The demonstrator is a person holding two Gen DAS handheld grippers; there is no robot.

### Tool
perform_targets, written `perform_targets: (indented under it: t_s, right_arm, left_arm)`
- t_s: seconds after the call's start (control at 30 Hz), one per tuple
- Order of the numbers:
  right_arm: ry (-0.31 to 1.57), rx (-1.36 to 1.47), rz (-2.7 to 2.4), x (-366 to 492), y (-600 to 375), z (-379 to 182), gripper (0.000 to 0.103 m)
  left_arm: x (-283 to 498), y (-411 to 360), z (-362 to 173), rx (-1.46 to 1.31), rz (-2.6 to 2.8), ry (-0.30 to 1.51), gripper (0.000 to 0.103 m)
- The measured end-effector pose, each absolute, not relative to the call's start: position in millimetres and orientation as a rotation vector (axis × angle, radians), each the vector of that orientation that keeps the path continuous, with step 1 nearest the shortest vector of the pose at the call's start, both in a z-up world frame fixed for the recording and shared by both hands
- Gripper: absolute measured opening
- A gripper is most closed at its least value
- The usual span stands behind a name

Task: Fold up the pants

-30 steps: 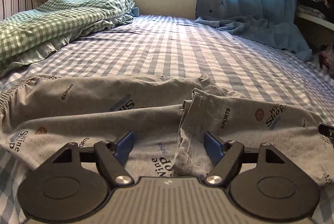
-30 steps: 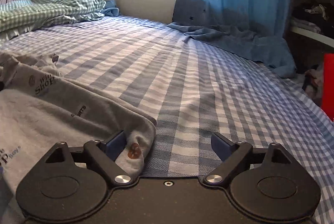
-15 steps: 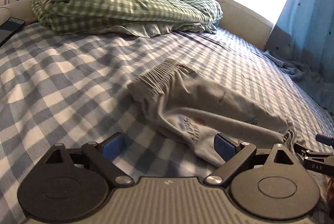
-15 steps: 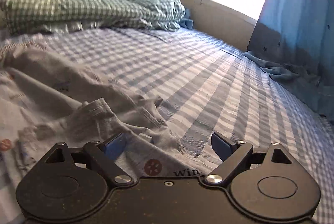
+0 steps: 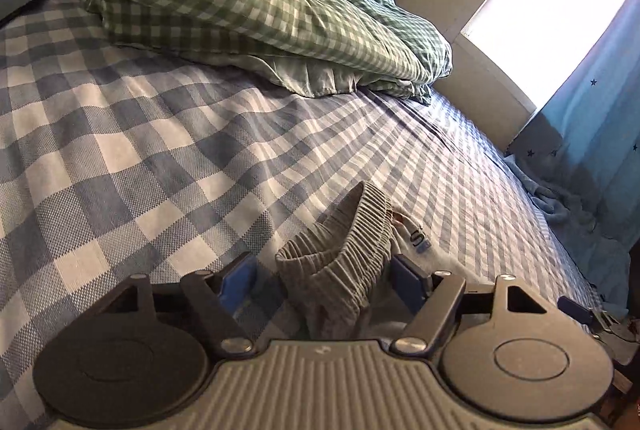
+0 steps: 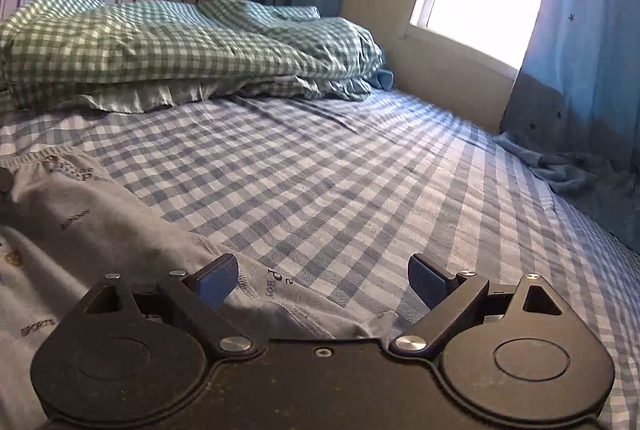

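pants (image 6: pixel 80 230) | print: "SPORTS", "Boy" | third word possibly "Shop"

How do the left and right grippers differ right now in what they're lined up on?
The left gripper has the pants' gathered waistband standing between its pads; the right gripper sits over a flat stitched hem. Fabric fills much of the left's gap, while the right's gap shows mostly checked sheet. Both are open, gripping nothing.

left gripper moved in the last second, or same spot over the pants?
Yes. The left gripper swung left along the pants to the elastic waistband end, closer to the green checked duvet, which now fills the view's top.
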State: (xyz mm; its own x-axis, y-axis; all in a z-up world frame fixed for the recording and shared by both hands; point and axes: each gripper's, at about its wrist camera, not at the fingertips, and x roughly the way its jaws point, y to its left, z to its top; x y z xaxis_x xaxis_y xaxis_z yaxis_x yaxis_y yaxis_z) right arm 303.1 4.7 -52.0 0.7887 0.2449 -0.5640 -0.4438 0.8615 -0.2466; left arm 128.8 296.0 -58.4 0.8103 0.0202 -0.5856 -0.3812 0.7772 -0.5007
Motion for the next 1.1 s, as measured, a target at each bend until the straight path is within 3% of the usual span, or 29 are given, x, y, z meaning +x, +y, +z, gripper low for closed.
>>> perform_targets:
  t_s: [0.1,0.23,0.37,0.57,0.63,0.67,0.73,0.8,1.1]
  right_arm:
    - [0.589,-0.472,0.336,323.4,14.8,-70.4,0.091]
    - [0.542,-0.42,0.288,321.2,5.4,-48.5,0.087]
    - [0.467,-0.386,0.304,270.2,-19.5,-24.6,0.095]
    - [0.47,-0.297,0.209,183.8,-71.6,-29.4,0.098]
    - [0.481,-0.255,0.15,169.6,-80.7,-35.0,0.098]
    - [0.488,-0.248,0.115,164.8,-82.4,-39.1,0.098]
    - [0.508,-0.263,0.061,160.1,-81.2,-52.6,0.1]
    - [0.554,-0.303,0.06,161.6,-76.4,-67.7,0.1]
    - [0.495,-0.268,0.105,158.3,-85.8,-58.3,0.1]
  left_arm:
    - [132.4,294.6,-56.8,-0.636,0.246,0.614,0.074]
    - [134.0,296.0,-56.5,-0.653,0.243,0.614,0.075]
    - [123.2,300.4,-61.5,-0.709,0.206,0.568,0.079]
    - [109.2,298.2,-68.7,-0.74,0.184,0.51,0.077]
    - [111.1,296.3,-68.4,-0.748,0.21,0.508,0.067]
    - [112.7,296.1,-69.2,-0.756,0.224,0.513,0.053]
    - [115.8,296.7,-70.8,-0.782,0.243,0.525,0.042]
    - [117.8,294.9,-68.1,-0.78,0.254,0.535,0.022]
    - [130.1,241.3,5.6,-0.506,0.209,0.48,0.015]
